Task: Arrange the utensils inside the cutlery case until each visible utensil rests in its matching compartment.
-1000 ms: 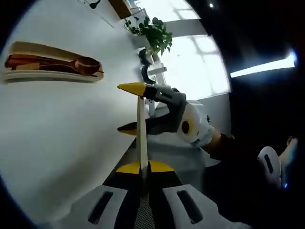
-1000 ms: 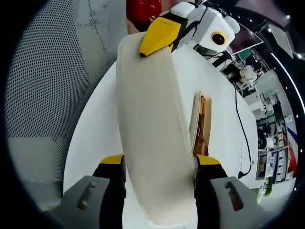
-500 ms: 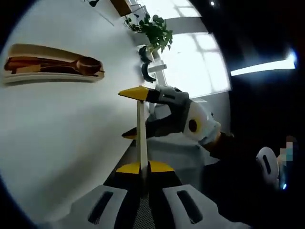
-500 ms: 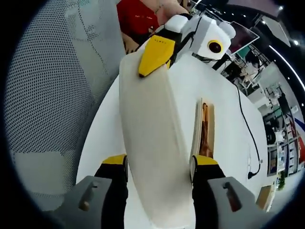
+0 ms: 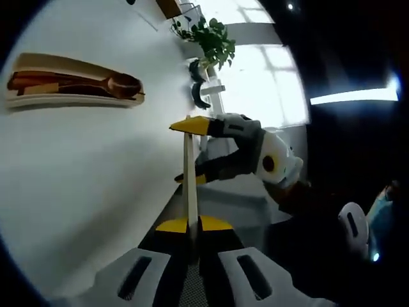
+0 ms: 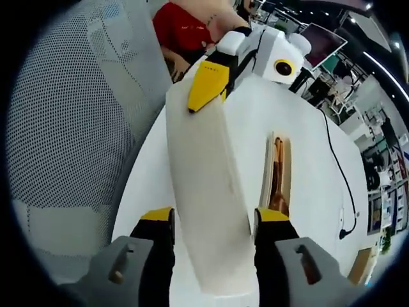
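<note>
Both grippers hold the case lid [image 6: 204, 192], a long cream-coloured slab, above the white table [image 5: 83, 185]. Right gripper [image 6: 214, 220]: jaws clamped across the lid's width at its near end. Left gripper [image 5: 190, 225]: jaws closed on the thin edge of the lid at the other end; in the right gripper view it pinches the far end with a yellow tip on top.

Case tray [image 5: 70, 101] lies on the table, well apart from the lid, toward the table's far edge in the left gripper view. Wooden utensils [image 5: 77, 84], a spoon bowl among them, lie lengthwise inside. Whether each sits in its own compartment, I cannot tell. In the right gripper view the tray [image 6: 266, 173] shows just beside the lid's right edge.

Judged step: lid is off and carried in both grippers, either being set aside or brought back to close the case. Next move calls for keeping the lid level between both grips and lowering it without knocking the tray.
</note>
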Tool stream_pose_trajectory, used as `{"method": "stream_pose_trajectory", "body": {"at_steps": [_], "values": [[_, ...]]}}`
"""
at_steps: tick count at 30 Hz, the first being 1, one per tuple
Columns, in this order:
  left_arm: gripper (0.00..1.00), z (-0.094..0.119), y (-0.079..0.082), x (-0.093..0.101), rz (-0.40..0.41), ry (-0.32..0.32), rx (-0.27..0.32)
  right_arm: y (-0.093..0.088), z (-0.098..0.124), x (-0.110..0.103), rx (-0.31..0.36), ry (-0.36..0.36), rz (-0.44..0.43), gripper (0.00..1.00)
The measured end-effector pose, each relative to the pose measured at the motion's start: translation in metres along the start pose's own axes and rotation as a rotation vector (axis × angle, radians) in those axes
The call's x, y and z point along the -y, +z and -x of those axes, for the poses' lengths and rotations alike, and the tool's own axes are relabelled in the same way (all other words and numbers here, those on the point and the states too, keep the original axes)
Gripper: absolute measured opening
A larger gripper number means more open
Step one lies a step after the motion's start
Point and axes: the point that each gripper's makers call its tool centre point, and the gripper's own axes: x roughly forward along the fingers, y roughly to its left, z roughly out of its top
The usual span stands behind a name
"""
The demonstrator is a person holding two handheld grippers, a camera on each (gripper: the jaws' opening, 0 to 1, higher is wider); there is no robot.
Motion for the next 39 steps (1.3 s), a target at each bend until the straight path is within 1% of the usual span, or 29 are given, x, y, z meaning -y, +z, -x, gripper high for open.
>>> {"method": "stream_pose_trajectory", "body": {"at_steps": [1, 2, 3, 4, 5, 6, 7, 8, 9, 10, 11, 12, 13, 14, 15, 17, 19, 21, 23, 25, 27, 29, 31, 32, 34, 36, 39], "values": [[0.03, 0.001, 0.001, 0.0, 0.002, -0.007, -0.001, -0.004, 0.0, 0.005, -0.033, -0.029, 0.035, 0.41], [0.03, 0.001, 0.002, -0.001, -0.01, -0.002, 0.005, -0.002, -0.001, 0.006, -0.021, -0.043, 0.03, 0.4], [0.03, 0.002, 0.006, -0.003, -0.021, 0.001, 0.025, -0.005, -0.003, 0.006, -0.041, -0.037, 0.022, 0.4], [0.03, 0.003, 0.007, -0.003, -0.011, -0.002, 0.022, -0.005, -0.004, 0.004, -0.046, -0.017, 0.002, 0.39], [0.04, 0.004, 0.007, -0.004, -0.005, -0.001, 0.023, -0.005, -0.004, 0.004, -0.044, -0.015, -0.013, 0.39], [0.04, 0.006, 0.015, -0.006, -0.014, 0.008, 0.062, -0.007, -0.005, 0.008, -0.046, -0.025, -0.01, 0.39], [0.04, 0.007, 0.024, -0.008, -0.027, 0.015, 0.116, -0.01, -0.005, 0.013, -0.052, -0.041, -0.036, 0.39], [0.04, 0.012, 0.034, -0.009, -0.025, 0.018, 0.173, -0.011, -0.005, 0.016, -0.044, -0.046, -0.068, 0.39], [0.04, 0.016, 0.041, -0.011, -0.013, 0.022, 0.207, -0.01, -0.006, 0.02, -0.02, -0.035, -0.132, 0.39], [0.04, 0.02, 0.048, -0.015, -0.03, 0.037, 0.243, -0.01, -0.006, 0.021, -0.015, -0.034, -0.152, 0.39], [0.05, 0.026, 0.057, -0.019, -0.064, 0.051, 0.289, -0.009, -0.006, 0.026, -0.006, -0.031, -0.203, 0.39], [0.06, 0.031, 0.063, -0.023, -0.065, 0.066, 0.325, -0.011, -0.007, 0.029, -0.014, -0.031, -0.235, 0.38], [0.06, 0.033, 0.067, -0.02, -0.021, 0.031, 0.349, -0.009, -0.008, 0.033, 0.009, -0.025, -0.253, 0.38], [0.06, 0.034, 0.068, -0.018, 0.008, 0.007, 0.342, -0.01, -0.009, 0.036, -0.002, -0.024, -0.246, 0.38], [0.05, 0.034, 0.069, -0.02, 0.007, 0.009, 0.345, -0.011, -0.01, 0.037, -0.008, -0.024, -0.244, 0.38], [0.05, 0.034, 0.074, -0.023, -0.048, 0.054, 0.353, -0.015, -0.013, 0.042, -0.04, -0.029, -0.219, 0.38], [0.07, 0.036, 0.082, -0.029, -0.05, 0.092, 0.374, -0.019, -0.015, 0.049, -0.043, -0.029, -0.224, 0.38], [0.08, 0.04, 0.09, -0.031, -0.051, 0.103, 0.401, -0.021, -0.018, 0.056, -0.044, -0.02, -0.265, 0.38], [0.09, 0.046, 0.1, -0.04, -0.044, 0.14, 0.439, -0.023, -0.021, 0.064, -0.046, -0.025, -0.292, 0.38], [0.12, 0.05, 0.106, -0.046, -0.042, 0.166, 0.466, -0.025, -0.025, 0.071, -0.054, -0.03, -0.314, 0.38], [0.14, 0.054, 0.112, -0.052, -0.046, 0.194, 0.48, -0.028, -0.03, 0.079, -0.083, -0.033, -0.32, 0.38], [0.15, 0.059, 0.119, -0.06, -0.037, 0.23, 0.503, -0.03, -0.034, 0.085, -0.096, -0.032, -0.324, 0.38], [0.16, 0.063, 0.125, -0.064, -0.048, 0.256, 0.525, -0.032, -0.039, 0.091, -0.104, -0.021, -0.349, 0.38], [0.17, 0.066, 0.128, -0.069, -0.04, 0.282, 0.535, -0.032, -0.042, 0.094, -0.105, -0.008, -0.367, 0.38], [0.19, 0.072, 0.134, -0.075, -0.041, 0.323, 0.55, -0.034, -0.047, 0.101, -0.115, -0.003, -0.375, 0.38], [0.2, 0.079, 0.138, -0.086, -0.065, 0.395, 0.556, -0.035, -0.05, 0.106, -0.127, 0.001, -0.373, 0.38], [0.21, 0.081, 0.14, -0.09, -0.043, 0.395, 0.551, -0.036, -0.056, 0.11, -0.143, 0.045, -0.383, 0.38]]}}
